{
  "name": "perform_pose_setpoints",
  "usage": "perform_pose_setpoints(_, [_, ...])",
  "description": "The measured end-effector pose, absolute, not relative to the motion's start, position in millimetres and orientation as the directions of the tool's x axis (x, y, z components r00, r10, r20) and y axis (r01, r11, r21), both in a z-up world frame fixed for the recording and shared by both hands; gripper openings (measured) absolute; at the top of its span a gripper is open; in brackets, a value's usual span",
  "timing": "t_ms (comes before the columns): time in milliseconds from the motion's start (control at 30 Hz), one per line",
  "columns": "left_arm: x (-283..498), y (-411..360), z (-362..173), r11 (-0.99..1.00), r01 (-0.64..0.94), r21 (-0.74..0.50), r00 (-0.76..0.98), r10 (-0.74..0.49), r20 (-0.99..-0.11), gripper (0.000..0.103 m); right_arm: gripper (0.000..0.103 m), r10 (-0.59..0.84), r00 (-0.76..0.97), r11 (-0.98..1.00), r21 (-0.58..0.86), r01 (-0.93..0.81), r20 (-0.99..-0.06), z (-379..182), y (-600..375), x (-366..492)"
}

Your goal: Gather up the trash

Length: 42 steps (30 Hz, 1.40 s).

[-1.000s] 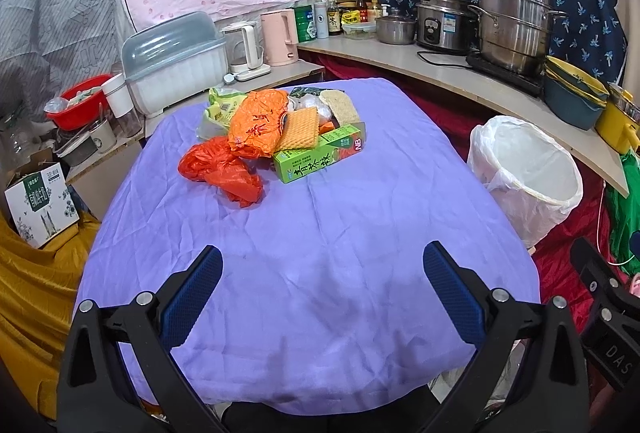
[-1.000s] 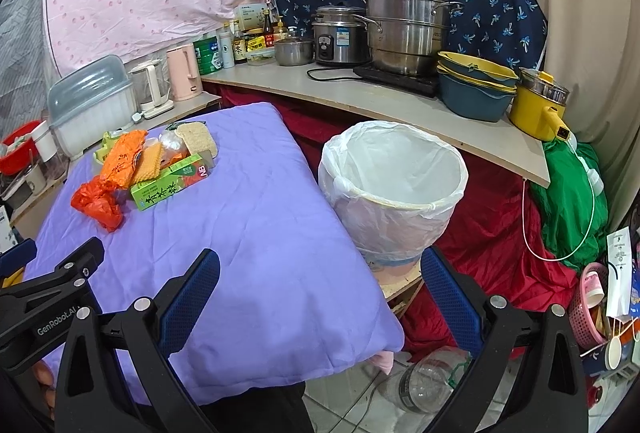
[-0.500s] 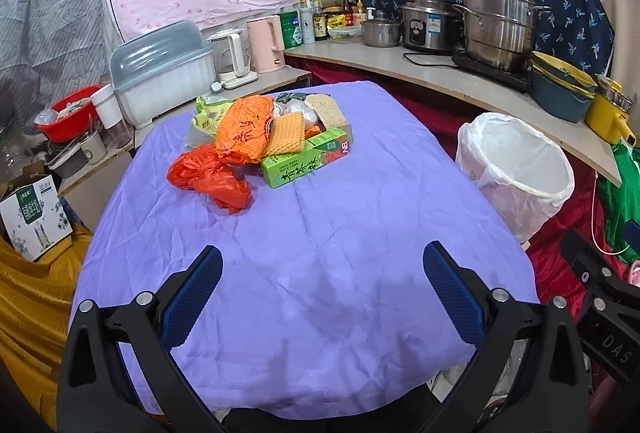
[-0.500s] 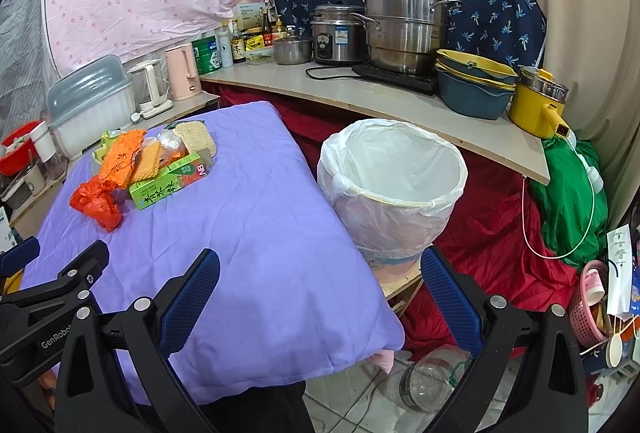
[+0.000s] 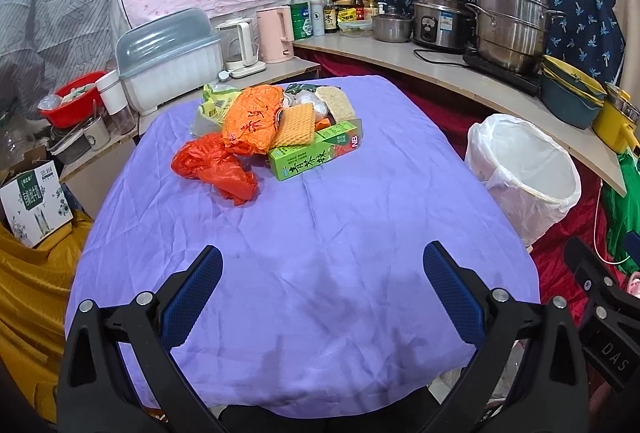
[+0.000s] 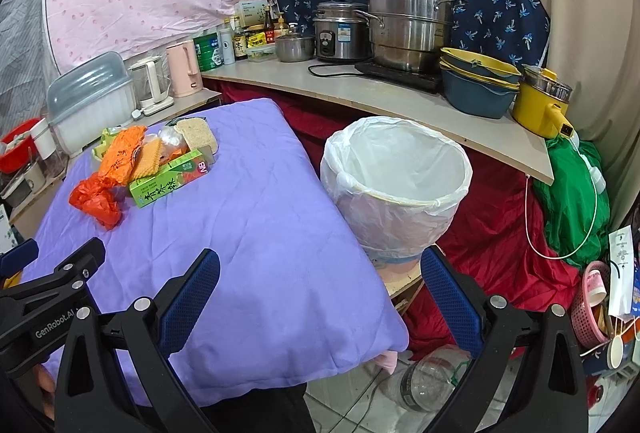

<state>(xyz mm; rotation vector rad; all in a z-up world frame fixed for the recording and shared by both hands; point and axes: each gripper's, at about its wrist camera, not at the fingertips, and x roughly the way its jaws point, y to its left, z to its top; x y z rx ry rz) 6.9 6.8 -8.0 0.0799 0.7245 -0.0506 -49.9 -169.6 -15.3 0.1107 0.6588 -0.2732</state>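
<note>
A pile of trash lies at the far end of the purple-covered table (image 5: 312, 273): a crumpled red plastic bag (image 5: 216, 169), an orange wrapper (image 5: 252, 123), a yellow waffle-textured piece (image 5: 296, 125), a green tea box (image 5: 314, 153) and a tan block (image 5: 334, 103). The pile also shows in the right wrist view, with the green box (image 6: 172, 183). A white-lined bin (image 6: 396, 185) stands right of the table, also in the left wrist view (image 5: 524, 177). My left gripper (image 5: 320, 285) is open and empty above the table's near end. My right gripper (image 6: 318, 289) is open and empty over the near right corner.
A counter (image 6: 380, 93) behind holds steel pots, a rice cooker, stacked bowls and bottles. A dish rack box (image 5: 172, 57) and kettles stand beyond the table. A clear bottle (image 6: 432, 377) lies on the floor. A cardboard box (image 5: 34, 201) sits at left.
The left wrist view has shifted slightly, with the trash pile and bin drifting a little across it. The right view is nearly unchanged. Both grippers stay open.
</note>
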Motion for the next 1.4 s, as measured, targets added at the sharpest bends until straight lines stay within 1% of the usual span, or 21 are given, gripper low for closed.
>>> perform_pose_setpoints(333, [32,25,-17,0.998,0.048,0.034,0.720,-0.011,-0.694,0.096,0.096,-0.214,0.744,0.957,0.017,0.290,-0.633,-21,-167,-27])
perform_pose_setpoints(700, [92,85,-33,0.995,-0.095,0.000,0.682,0.065,-0.728,0.096,0.096,-0.192,0.722,0.963,0.014,0.268,-0.664,-29,-155,25])
perform_pose_setpoints(933, [132,112,-43,0.989,-0.146,0.013,0.674,0.109,-0.731,0.096,0.096,-0.150,0.705,0.971,0.029,0.236,-0.693,-40,-138,78])
perform_pose_setpoints(1133, [171,130,-63,0.986,-0.169,-0.002,0.638,0.108,-0.763,0.096,0.096,-0.119,0.715,0.980,0.034,0.196,-0.689,-42,-112,126])
perform_pose_setpoints(1400, [204,142,-88,0.984,-0.169,-0.057,0.604,0.057,-0.795,0.096,0.096,-0.060,0.720,0.989,0.057,0.137,-0.692,-47,-76,177])
